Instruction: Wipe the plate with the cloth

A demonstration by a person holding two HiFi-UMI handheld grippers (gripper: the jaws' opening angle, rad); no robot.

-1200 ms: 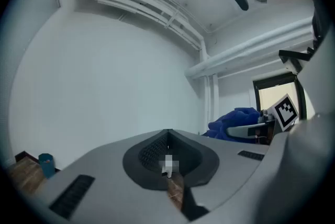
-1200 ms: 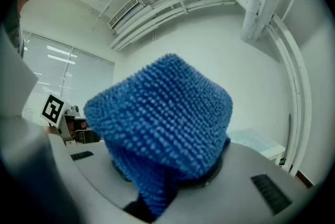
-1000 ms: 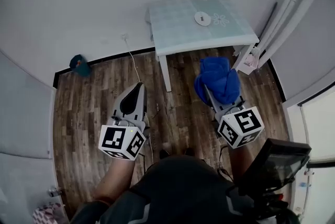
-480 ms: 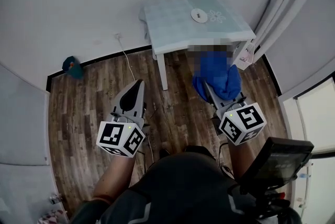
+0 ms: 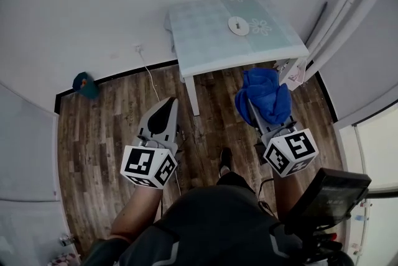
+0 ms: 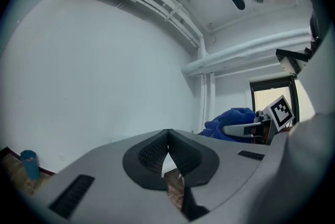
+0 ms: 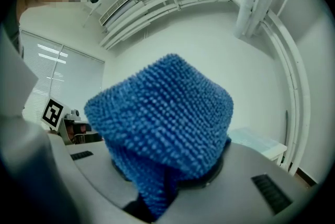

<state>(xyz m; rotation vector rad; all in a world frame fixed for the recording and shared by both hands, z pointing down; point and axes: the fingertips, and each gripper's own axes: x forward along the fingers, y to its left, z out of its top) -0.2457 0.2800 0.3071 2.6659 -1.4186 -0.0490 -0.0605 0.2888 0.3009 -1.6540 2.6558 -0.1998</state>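
**Carrying one cloth, short of the plate**

Only the head view shows the single white plate (image 5: pixel 238 25), lying on the one pale table (image 5: pixel 205 28), well apart from the two grippers. The right gripper (image 5: pixel 250 108) is clamped on the one blue cloth (image 7: pixel 162 129), which bulges above its jaws. The left gripper (image 6: pixel 167 136) has its jaws closed together, with nothing between them.
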